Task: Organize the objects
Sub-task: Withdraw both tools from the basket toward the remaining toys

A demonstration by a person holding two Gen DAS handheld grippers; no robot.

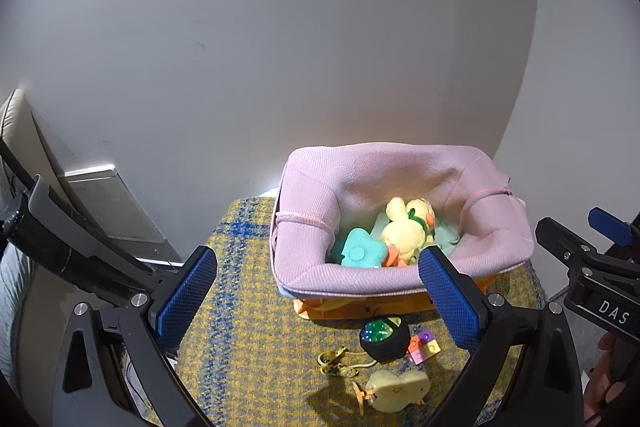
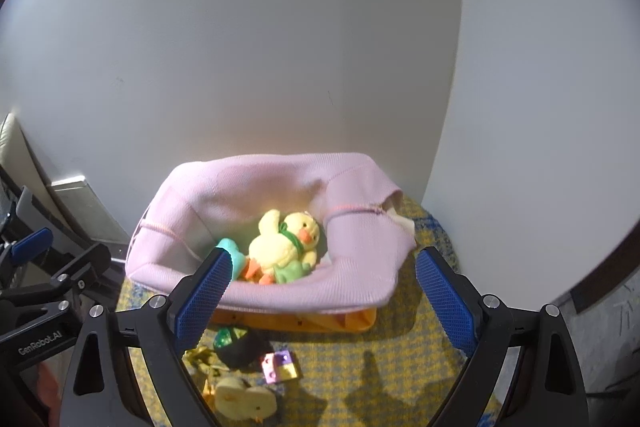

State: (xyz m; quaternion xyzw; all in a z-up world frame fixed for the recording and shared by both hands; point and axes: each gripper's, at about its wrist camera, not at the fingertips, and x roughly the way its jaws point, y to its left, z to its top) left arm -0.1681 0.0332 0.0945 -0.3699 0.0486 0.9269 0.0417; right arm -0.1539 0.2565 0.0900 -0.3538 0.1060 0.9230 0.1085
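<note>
**Toys in and by the pink basket**

The pink basket (image 1: 400,279) (image 2: 280,291) sits at the far side of the yellow-blue cloth (image 1: 248,327) (image 2: 400,347), by the wall. Inside lies a yellow duck plush (image 1: 404,231) (image 2: 284,243), w/ a teal flower toy (image 1: 362,253) (image 2: 232,251) just left of it. Duck's long way runs near-left to far-right, head at the far right.

Near the basket, on the cloth: a black ball toy (image 1: 384,337) (image 2: 240,345), a purple-yellow block (image 1: 424,345) (image 2: 282,367), a small flat yellow chick (image 1: 398,389) (image 2: 244,403).

Left cam shows a gold clip w/ cord (image 1: 336,361) clearly; right cam hides most of it behind a finger. Right cam shows the duck's face; left cam doesn't.

Left gripper (image 1: 316,295) is spread wide, holds nothing. Right gripper (image 2: 324,295) too.
</note>
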